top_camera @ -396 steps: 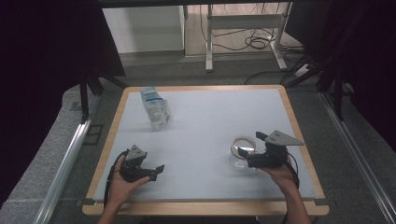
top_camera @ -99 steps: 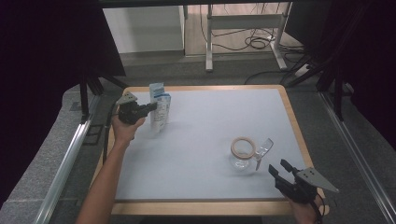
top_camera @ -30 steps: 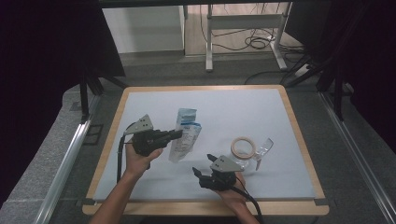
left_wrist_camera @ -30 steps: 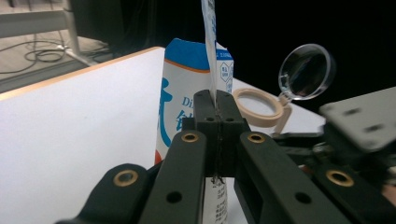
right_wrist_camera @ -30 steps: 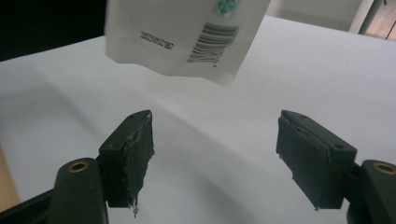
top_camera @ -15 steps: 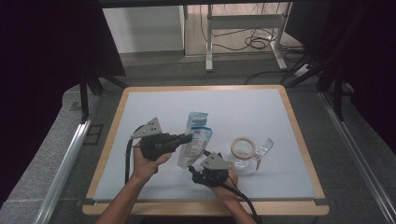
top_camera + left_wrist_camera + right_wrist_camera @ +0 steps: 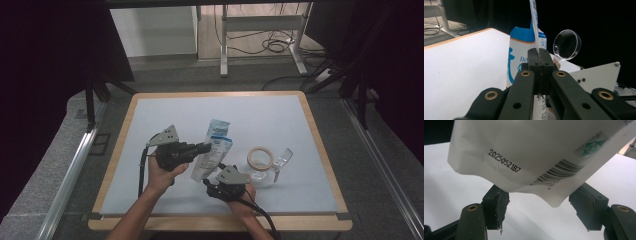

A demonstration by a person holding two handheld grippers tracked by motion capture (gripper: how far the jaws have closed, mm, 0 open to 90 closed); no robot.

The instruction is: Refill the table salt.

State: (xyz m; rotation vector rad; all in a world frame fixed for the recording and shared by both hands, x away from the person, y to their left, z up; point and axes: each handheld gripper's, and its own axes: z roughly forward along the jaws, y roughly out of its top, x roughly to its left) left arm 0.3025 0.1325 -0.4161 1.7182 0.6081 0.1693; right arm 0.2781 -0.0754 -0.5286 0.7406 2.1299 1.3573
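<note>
A white and blue pouch [image 7: 214,150] hangs tilted over the middle of the white table [image 7: 280,115]. My left gripper [image 7: 206,147] is shut on its thin side edge; in the left gripper view the jaws [image 7: 539,56] pinch the seam of the pouch [image 7: 522,50]. My right gripper [image 7: 210,184] sits just below the pouch's lower end. In the right gripper view the pouch's bottom corner [image 7: 536,152] dips between the pads [image 7: 499,205] without touching them. The right gripper [image 7: 541,212] is open, and its jaws have just been closing.
A clear glass dish [image 7: 261,173] with a tan tape ring [image 7: 260,157] on it stands right of the pouch, a small clear piece [image 7: 281,160] beside it. The dish's round glass [image 7: 567,45] appears behind the pouch. A wooden frame [image 7: 320,145] borders the table.
The left gripper has carried the pouch from the table's far left toward the middle. The right gripper has come in from the right and now sits under the pouch's lower end.
</note>
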